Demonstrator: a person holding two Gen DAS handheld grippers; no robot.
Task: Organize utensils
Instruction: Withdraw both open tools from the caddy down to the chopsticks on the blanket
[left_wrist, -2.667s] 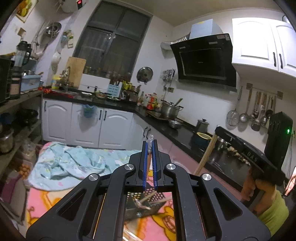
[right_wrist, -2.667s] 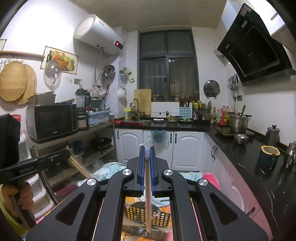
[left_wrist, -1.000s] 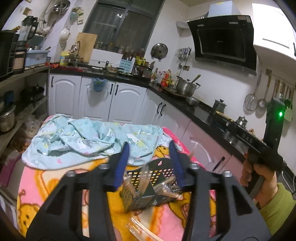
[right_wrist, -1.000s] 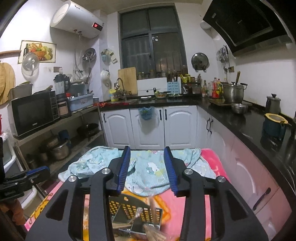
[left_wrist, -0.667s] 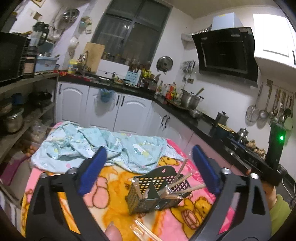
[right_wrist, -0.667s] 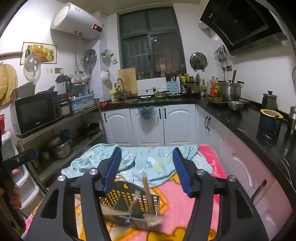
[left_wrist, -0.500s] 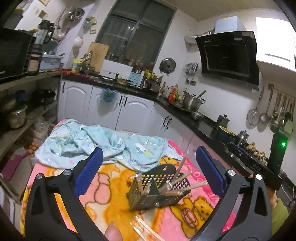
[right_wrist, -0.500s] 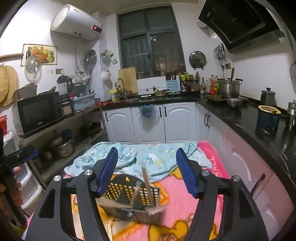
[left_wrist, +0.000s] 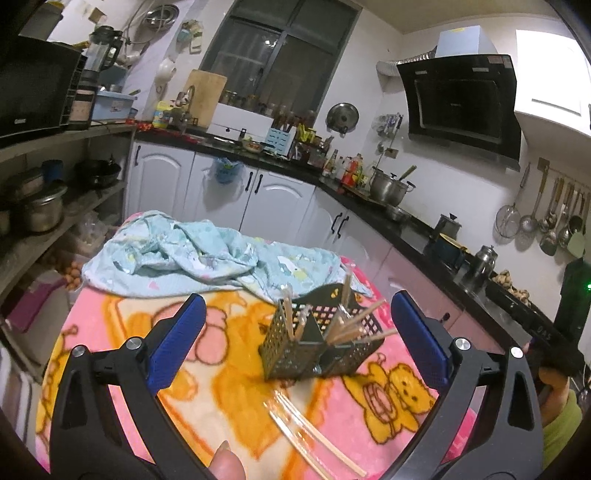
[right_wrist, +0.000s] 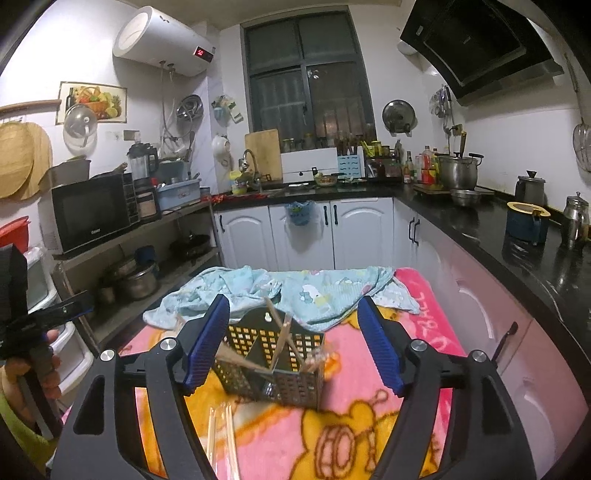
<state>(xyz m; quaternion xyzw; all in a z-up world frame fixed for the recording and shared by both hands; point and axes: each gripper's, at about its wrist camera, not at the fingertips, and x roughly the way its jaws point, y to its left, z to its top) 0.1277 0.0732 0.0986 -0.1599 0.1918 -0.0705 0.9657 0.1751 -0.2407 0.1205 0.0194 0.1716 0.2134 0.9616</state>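
Well, utensil holder (left_wrist: 317, 343) stands mid-blanket (left_wrist: 229, 391), edges distant.

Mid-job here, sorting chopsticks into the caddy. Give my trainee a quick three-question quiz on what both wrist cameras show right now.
1. True or false: the left gripper is clamped on a chopstick.
2. Where do the loose chopsticks lie relative to the perforated caddy?
A. on the blanket in front of it, nearer the cameras
B. under the blue cloth
C. on the black counter
3. Fill in: behind the caddy, a crumpled light ____ cloth lies on the pink blanket.

Key: 1 false: its jaws stand wide and hold nothing; the right gripper is opening, also holding nothing. 2 A. 3 blue.
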